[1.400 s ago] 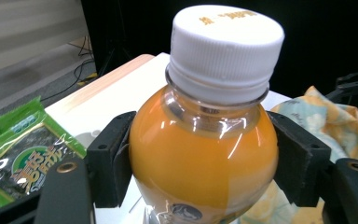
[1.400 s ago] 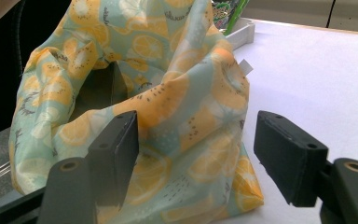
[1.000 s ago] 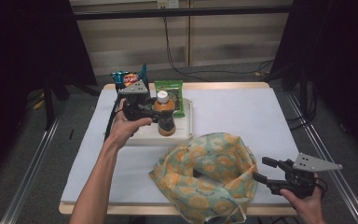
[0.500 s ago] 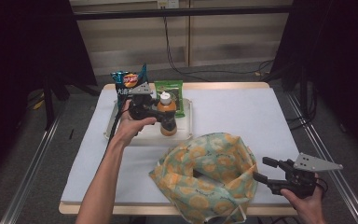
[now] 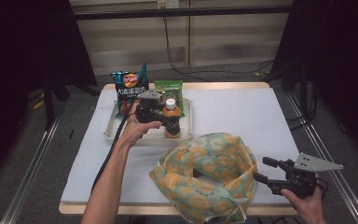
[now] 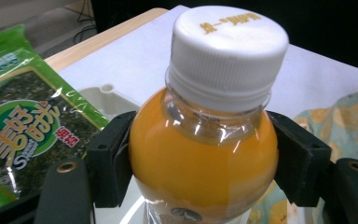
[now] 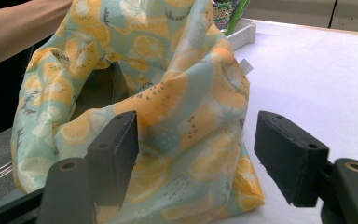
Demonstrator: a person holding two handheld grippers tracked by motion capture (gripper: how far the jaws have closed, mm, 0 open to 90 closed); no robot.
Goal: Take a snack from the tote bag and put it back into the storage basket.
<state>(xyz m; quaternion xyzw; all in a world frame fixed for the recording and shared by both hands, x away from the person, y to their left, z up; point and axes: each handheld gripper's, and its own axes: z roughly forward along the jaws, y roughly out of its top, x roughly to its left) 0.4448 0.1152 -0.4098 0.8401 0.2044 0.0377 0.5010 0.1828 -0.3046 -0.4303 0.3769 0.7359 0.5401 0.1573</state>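
At left, our left gripper (image 5: 168,113) pinches the orange juice bottle (image 6: 204,154) at its shoulder, upright in the white tray (image 5: 113,130) beside a seaweed packet (image 6: 16,116). At right, our right gripper (image 5: 263,169) holds its jaws spread, just beside the citrus-print fabric bag (image 5: 205,175).

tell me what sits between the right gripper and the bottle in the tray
The fruit-print cloth bag lies between the right gripper and the orange bottle, as the high view shows.
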